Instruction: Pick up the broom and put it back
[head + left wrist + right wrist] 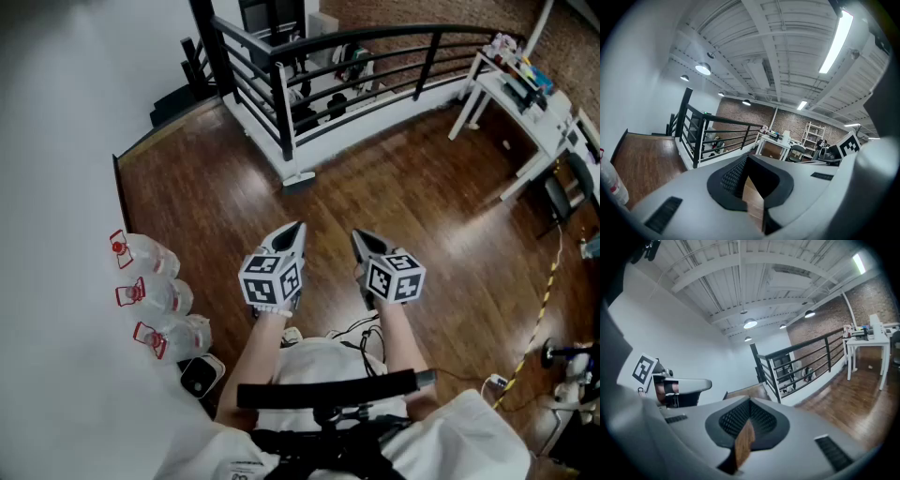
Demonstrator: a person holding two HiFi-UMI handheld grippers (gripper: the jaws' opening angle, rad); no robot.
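Observation:
A white-handled tool that looks like the broom (286, 131) leans upright against the black railing post, its grey head (299, 179) resting on the wooden floor. Both grippers hover side by side well short of it, over the floor in front of the person. My left gripper (298, 228) is shut with nothing between its tips, and its jaws meet at a point in the left gripper view (746, 157). My right gripper (357, 235) is also shut and empty, its tips together in the right gripper view (750, 400).
A black railing (375, 56) runs across the back, with stairs behind it. Three water bottles (155, 295) stand by the white wall at left, with a small black and white device (202, 375) below them. A white table (525, 103) stands at right; a yellow cable (539, 319) crosses the floor.

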